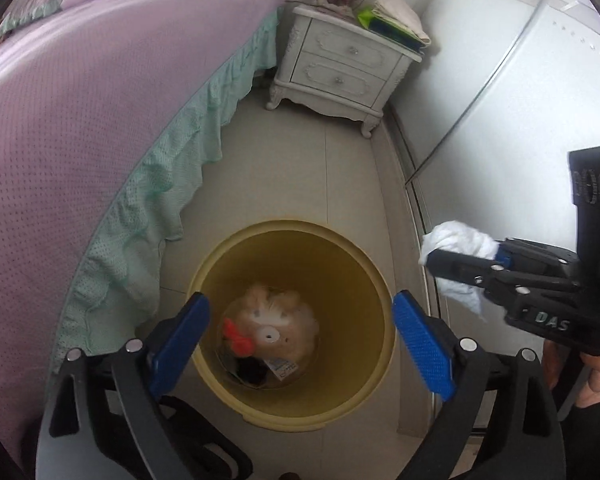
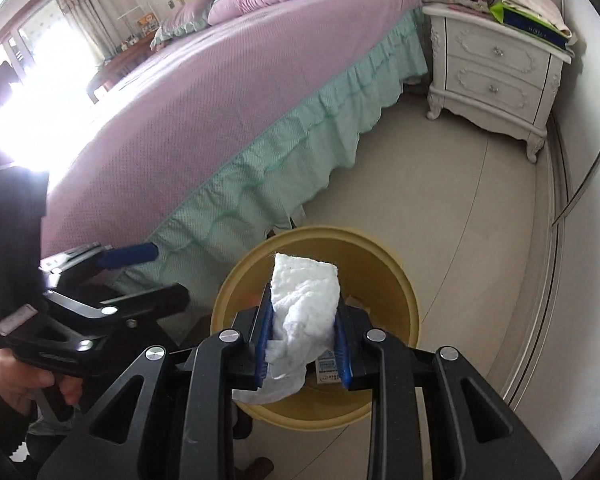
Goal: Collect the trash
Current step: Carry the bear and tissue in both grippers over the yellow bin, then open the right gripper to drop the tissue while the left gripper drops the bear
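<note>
A yellow trash bin (image 1: pixel 374 280) stands on the floor beside the bed, with a plastic bag of trash (image 1: pixel 270 326) at its bottom. My left gripper (image 1: pixel 300 336) is open and empty, hovering over the bin mouth. My right gripper (image 2: pixel 304 344) is shut on a crumpled white tissue (image 2: pixel 306 304), held above the bin's (image 2: pixel 400 280) near rim. In the left wrist view the right gripper (image 1: pixel 452 264) and its tissue (image 1: pixel 456 240) are to the right of the bin. In the right wrist view the left gripper (image 2: pixel 140 258) is at the left.
A bed with a purple cover (image 1: pixel 80 100) and green frill (image 1: pixel 156 200) runs along the left. A white nightstand (image 1: pixel 340 68) with books and a doll stands ahead. White wardrobe doors (image 1: pixel 520 100) line the right. The floor is pale tile (image 1: pixel 300 176).
</note>
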